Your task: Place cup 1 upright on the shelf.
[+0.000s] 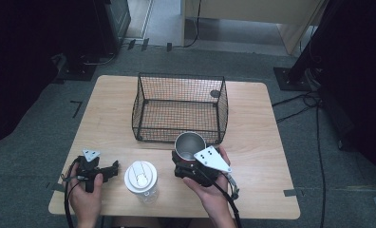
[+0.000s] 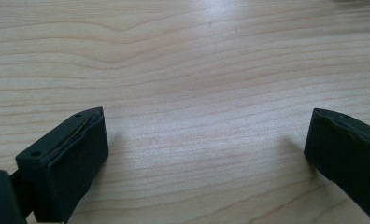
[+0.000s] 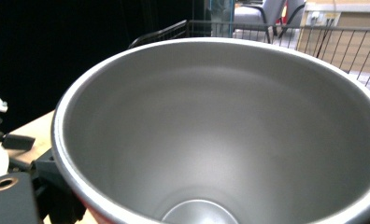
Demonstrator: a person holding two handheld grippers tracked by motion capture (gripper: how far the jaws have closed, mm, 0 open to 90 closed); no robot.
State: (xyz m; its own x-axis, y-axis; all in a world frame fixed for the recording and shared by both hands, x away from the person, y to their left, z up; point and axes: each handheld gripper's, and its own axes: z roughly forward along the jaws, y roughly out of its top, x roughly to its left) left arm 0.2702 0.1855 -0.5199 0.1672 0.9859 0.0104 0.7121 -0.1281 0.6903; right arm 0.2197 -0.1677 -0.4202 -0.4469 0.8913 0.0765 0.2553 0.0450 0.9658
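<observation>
Steel cup (image 1: 190,145), red outside, sits clamped in my right gripper (image 1: 192,164), just in front of the wire basket (image 1: 180,108). My left gripper (image 1: 111,170) rests spread wide on the wooden surface (image 1: 257,137), beside a white-lidded bottle (image 1: 141,179).

In my right gripper (image 1: 188,164) I hold a steel cup (image 1: 190,146) with a red outside, upright and empty, just in front of the wire basket (image 1: 180,108). A clear bottle (image 1: 141,180) with a white lid stands left of the cup, farther from the basket.
</observation>
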